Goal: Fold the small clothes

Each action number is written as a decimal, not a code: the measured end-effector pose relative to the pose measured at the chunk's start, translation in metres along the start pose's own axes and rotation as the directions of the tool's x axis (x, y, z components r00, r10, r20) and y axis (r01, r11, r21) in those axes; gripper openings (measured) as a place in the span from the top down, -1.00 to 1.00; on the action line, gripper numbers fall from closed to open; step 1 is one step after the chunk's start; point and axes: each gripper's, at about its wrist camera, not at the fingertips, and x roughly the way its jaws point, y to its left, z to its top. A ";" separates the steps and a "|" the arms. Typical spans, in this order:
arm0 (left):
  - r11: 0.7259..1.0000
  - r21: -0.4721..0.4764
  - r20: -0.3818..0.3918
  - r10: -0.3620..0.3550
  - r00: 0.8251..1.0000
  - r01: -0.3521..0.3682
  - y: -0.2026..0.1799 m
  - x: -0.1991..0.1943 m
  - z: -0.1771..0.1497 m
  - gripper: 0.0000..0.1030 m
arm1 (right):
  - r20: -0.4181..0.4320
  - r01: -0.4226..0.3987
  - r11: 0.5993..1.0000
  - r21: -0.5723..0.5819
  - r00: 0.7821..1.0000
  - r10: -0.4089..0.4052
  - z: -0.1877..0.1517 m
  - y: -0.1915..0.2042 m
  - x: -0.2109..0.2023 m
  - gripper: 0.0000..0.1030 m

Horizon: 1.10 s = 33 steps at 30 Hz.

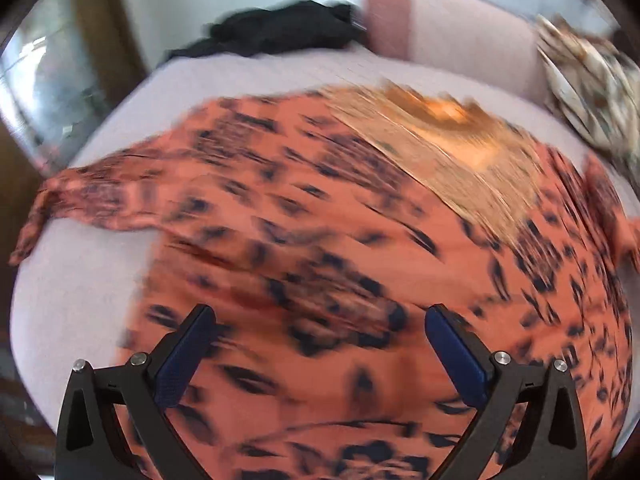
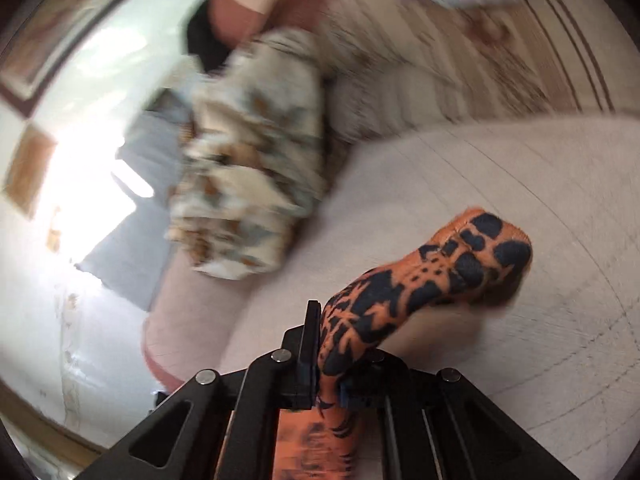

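Left wrist view: orange garment (image 1: 320, 220) is lying spread on the bed (image 1: 80, 300), long axis running left-right; left gripper (image 1: 320, 332) is hovering apart; right gripper (image 2: 326, 356) is clamping a bunched garment end

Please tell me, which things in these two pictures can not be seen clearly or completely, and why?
- Orange patterned garment: left wrist view, motion blur smears its print, and the bottom edge cuts it off.
- Black clothing: left wrist view, far and blurred; its type cannot be told.
- Beige floral fabric: right wrist view, blurred; its shape is unclear.
- Right gripper: right wrist view, the clamped orange cloth hides one finger.
- Left gripper: open over the garment, touching unclear.
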 end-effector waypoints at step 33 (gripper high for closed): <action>0.732 -0.628 -0.049 0.303 0.952 -0.265 0.239 -0.007 0.017 -1.00 | -0.667 -0.534 0.637 -0.557 0.744 0.040 -0.385 0.281 0.058 -0.43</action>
